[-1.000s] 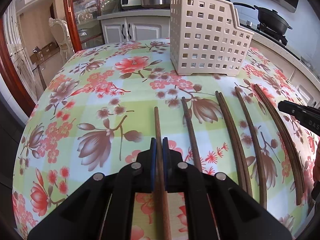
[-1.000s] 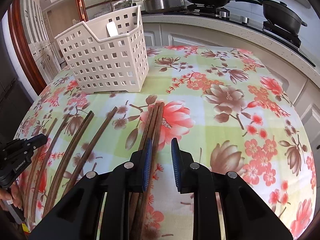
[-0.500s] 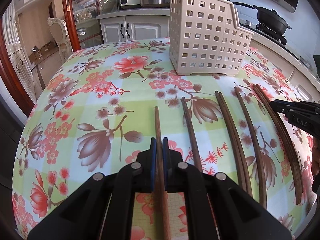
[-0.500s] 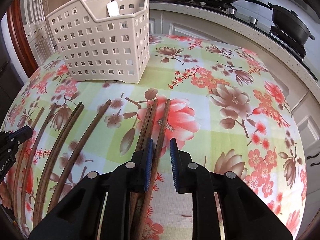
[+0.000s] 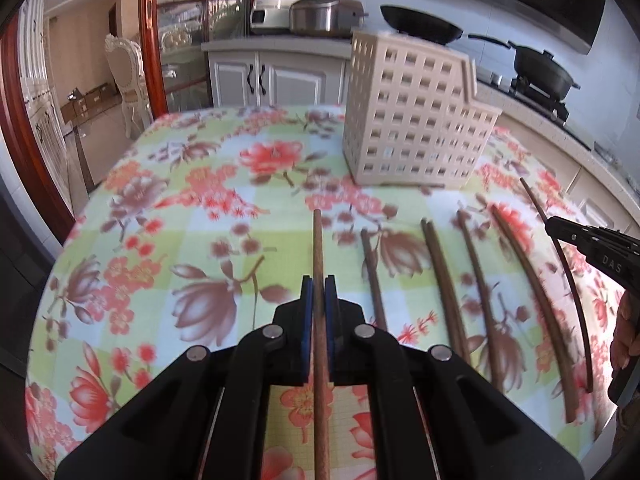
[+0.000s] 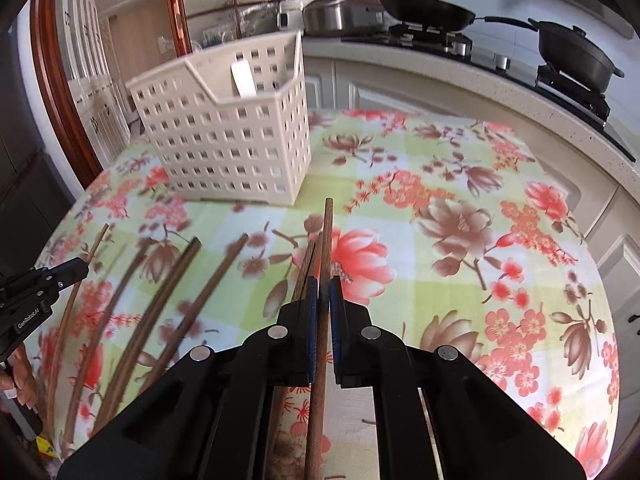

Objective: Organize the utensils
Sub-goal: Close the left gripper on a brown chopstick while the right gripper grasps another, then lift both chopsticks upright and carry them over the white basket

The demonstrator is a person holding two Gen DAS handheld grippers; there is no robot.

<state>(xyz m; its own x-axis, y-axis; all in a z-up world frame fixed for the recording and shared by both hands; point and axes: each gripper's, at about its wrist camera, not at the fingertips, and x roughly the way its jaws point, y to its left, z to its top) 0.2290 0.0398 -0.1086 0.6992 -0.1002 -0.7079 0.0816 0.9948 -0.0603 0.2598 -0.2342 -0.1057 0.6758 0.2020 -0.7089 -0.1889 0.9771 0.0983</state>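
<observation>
My left gripper [image 5: 319, 294] is shut on a brown wooden chopstick [image 5: 318, 248] and holds it lifted above the floral tablecloth, tip pointing toward the beige perforated basket [image 5: 416, 112]. My right gripper [image 6: 323, 294] is shut on another wooden chopstick [image 6: 326, 240], also raised, with its tip near the basket [image 6: 228, 140]. Several more chopsticks [image 5: 448, 280] lie in a row on the table between the two grippers, also seen in the right wrist view [image 6: 176, 280]. Two chopsticks [image 6: 306, 268] lie just left of the right gripper's fingers.
The round table [image 5: 168, 200] carries a floral cloth. A kitchen counter with pans [image 6: 576, 56] and a rice cooker [image 5: 324, 16] runs behind it. A red-framed glass door [image 5: 148, 40] and a chair [image 5: 124, 76] stand at the left. The other gripper shows at each view's edge [image 5: 592, 256].
The right gripper closed on a chopstick and lifted it. The left gripper raised its chopstick off the table; both views rose and tilted toward the basket.
</observation>
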